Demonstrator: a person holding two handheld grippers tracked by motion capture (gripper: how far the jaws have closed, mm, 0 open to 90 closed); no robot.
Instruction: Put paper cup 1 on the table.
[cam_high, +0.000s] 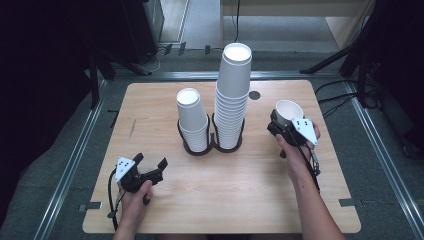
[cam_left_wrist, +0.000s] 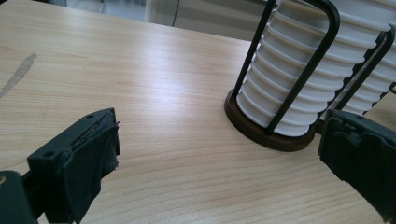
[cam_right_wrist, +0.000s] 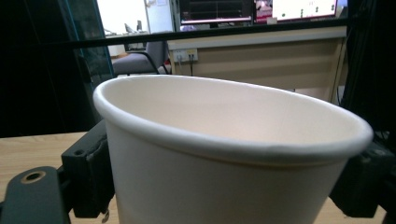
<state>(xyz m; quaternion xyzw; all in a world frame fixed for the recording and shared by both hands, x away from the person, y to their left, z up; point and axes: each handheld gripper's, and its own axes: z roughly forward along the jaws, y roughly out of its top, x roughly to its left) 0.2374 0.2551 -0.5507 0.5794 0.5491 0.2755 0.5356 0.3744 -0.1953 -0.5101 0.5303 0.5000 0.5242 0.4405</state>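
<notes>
Two stacks of white paper cups stand in a black wire holder at mid-table: a short stack on the left and a tall stack on the right. My right gripper is to the right of the tall stack, shut on a single white paper cup held upright just above the table. In the right gripper view the cup sits between the jaws, its rim squeezed oval. My left gripper rests open near the front left, with nothing between its jaws. The left gripper faces the short stack.
The wooden table has a dark streak at left and a small black round disc behind the tall stack. Metal floor rails run along both sides. Bare wood lies between my hands.
</notes>
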